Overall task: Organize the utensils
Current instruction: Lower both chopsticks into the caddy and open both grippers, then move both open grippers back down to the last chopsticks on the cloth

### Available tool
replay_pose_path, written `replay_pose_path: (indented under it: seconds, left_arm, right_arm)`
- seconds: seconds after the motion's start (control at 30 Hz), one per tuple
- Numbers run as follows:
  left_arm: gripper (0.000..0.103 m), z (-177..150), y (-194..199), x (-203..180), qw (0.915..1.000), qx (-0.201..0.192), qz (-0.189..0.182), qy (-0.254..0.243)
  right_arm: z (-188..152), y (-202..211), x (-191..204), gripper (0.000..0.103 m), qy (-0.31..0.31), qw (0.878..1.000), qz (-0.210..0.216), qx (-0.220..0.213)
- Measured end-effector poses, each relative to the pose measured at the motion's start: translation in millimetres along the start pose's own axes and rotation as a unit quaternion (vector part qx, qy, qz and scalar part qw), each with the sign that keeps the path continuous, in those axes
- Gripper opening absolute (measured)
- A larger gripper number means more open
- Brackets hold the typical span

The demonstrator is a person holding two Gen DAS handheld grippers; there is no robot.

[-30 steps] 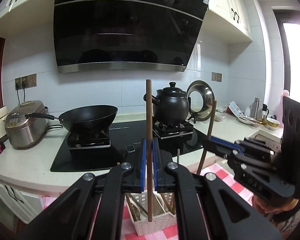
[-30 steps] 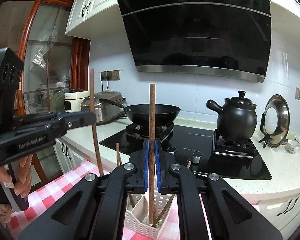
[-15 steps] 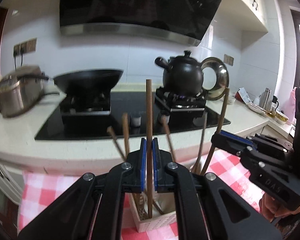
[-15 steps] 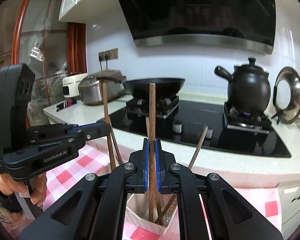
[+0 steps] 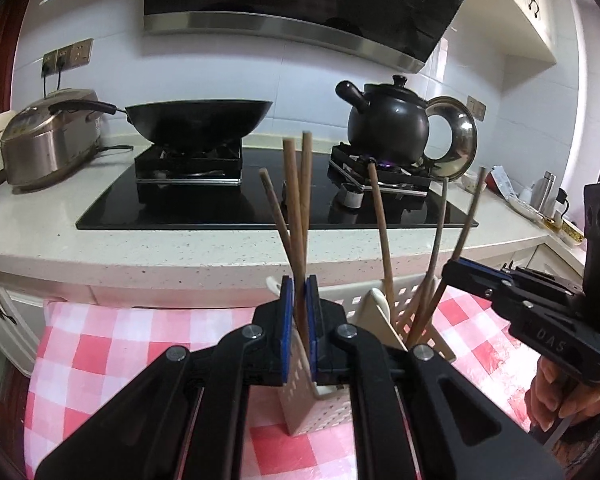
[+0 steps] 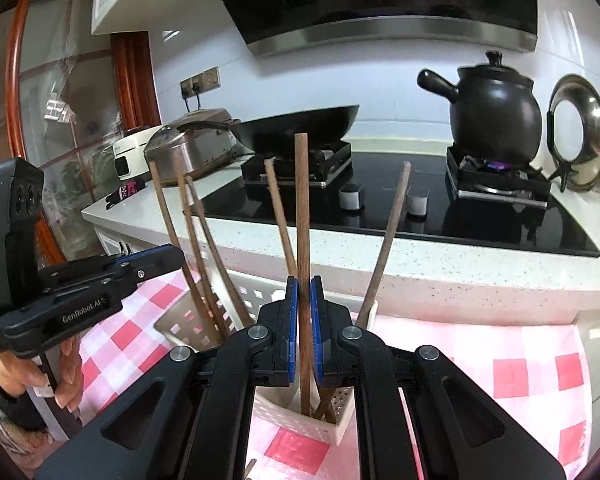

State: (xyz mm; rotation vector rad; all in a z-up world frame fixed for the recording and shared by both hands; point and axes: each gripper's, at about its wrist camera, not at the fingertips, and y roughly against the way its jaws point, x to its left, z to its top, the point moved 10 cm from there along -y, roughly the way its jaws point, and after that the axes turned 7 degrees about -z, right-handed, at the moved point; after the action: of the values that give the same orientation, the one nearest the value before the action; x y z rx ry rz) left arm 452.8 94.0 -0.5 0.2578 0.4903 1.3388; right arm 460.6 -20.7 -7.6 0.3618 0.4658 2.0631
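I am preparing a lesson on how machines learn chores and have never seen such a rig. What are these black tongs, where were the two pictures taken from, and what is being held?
There is no robot here: a person holds a two-finger gripper in each hand. Each picture comes from a fisheye camera on one gripper, looking along its fingers. In the left view, the left gripper is shut on a wooden chopstick, with the right one beside it. In the right view, the right gripper clamps its own chopstick upright. Both chopsticks reach down into a white utensil basket that already holds others and stands on a red checked cloth below the kitchen counter.
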Motion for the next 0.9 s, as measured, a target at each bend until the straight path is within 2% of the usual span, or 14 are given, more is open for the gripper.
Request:
replay_pose_path:
  seconds: [0.07, 0.1, 0.17, 0.2, 0.33, 0.43, 0.6, 0.67, 0.7, 0.9]
  left_arm:
    - [0.011, 4, 13, -2, 0.9999, -0.007, 0.006, -0.010]
    - [0.020, 8, 24, -4, 0.9997, -0.014, 0.008, -0.017]
    - [0.033, 14, 39, -8, 0.9993, -0.025, 0.014, -0.023]
    - [0.035, 16, 49, -11, 0.9990, -0.031, 0.017, -0.025]
    - [0.042, 13, 79, -17, 0.9982, -0.041, 0.030, -0.031]
    - [0.047, -2, 99, -19, 0.9976, -0.042, 0.040, -0.038]
    - [0.077, -38, 119, -21, 0.9987, -0.034, 0.034, -0.016]
    - [0.083, -53, 124, -24, 0.9990, -0.030, 0.032, -0.009]
    - [0.085, -64, 126, -25, 0.9991, -0.026, 0.033, -0.007]
    - [0.086, -113, 130, -32, 0.9993, -0.004, 0.037, 0.005]
  right_arm:
    - [4, 10, 3, 0.010, 0.007, 1.000, -0.002, -0.008]
    - [7, 17, 6, 0.013, 0.008, 1.000, -0.003, -0.012]
    - [10, 27, 7, 0.032, 0.008, 1.000, -0.006, -0.018]
    - [12, 32, 7, 0.042, 0.005, 1.000, -0.006, -0.022]
    - [10, 59, 14, 0.043, 0.005, 0.999, -0.006, -0.035]
    - [-1, 76, 17, 0.043, 0.005, 0.999, -0.004, -0.038]
    - [-35, 99, 23, 0.043, 0.004, 1.000, -0.002, -0.031]
    - [-48, 108, 26, 0.051, 0.001, 1.000, -0.002, -0.031]
    - [-54, 112, 27, 0.059, 0.000, 0.999, -0.003, -0.033]
    - [-99, 125, 41, 0.060, 0.001, 1.000, 0.004, -0.014]
